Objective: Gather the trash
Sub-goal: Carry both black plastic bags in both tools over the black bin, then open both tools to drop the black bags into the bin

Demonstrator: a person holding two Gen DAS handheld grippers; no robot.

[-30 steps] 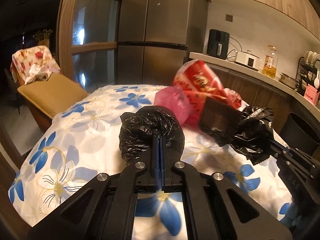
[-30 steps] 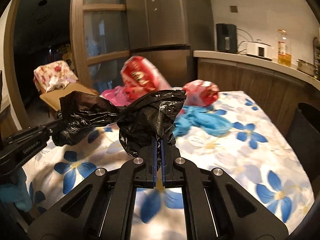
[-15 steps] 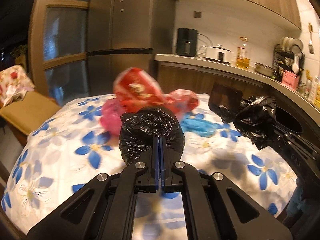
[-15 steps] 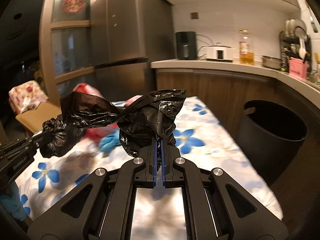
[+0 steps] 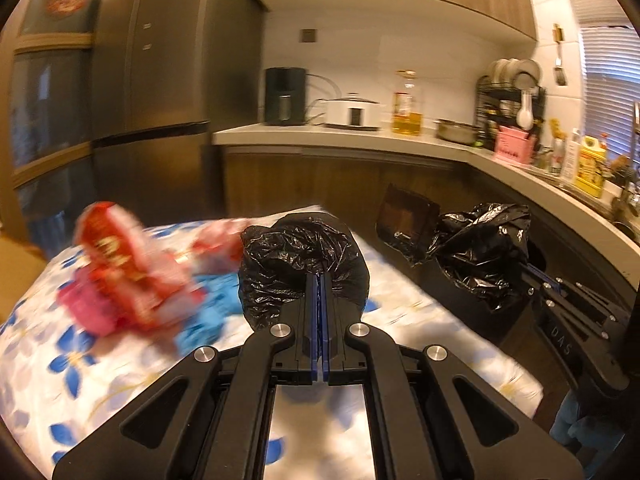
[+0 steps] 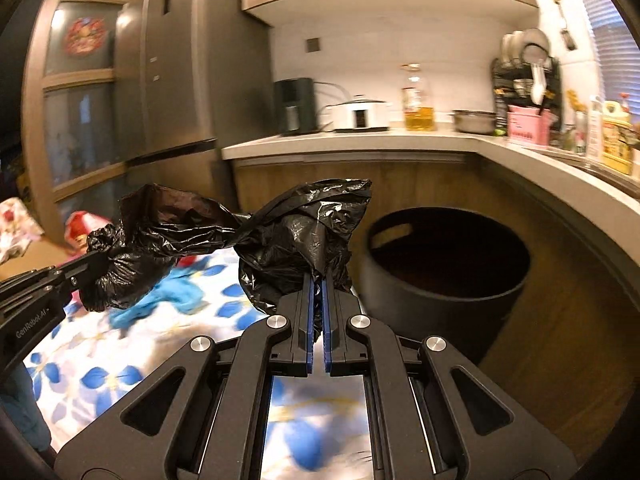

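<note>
Kitchen counter (image 6: 400, 140) curves behind the floral table (image 5: 120, 360); the black bin (image 6: 444, 264) stands beside it. You hold the black bag (image 6: 296, 236) aloft, left gripper (image 5: 319, 292) and right gripper (image 6: 316, 292) both clenched on it. Next, line the bin, then spread its mouth.

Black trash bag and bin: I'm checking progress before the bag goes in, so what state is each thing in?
black trash bag: unopened, bunched, stretched between both grippers, above the table.
left gripper: jaws shut on the bag.
right gripper: jaws shut on the bag.
black bin: upright on the floor, unlined, looks empty.
red snack wrappers: loose on the floral tablecloth, not collected.
blue cloth: crumpled on the table.
</note>
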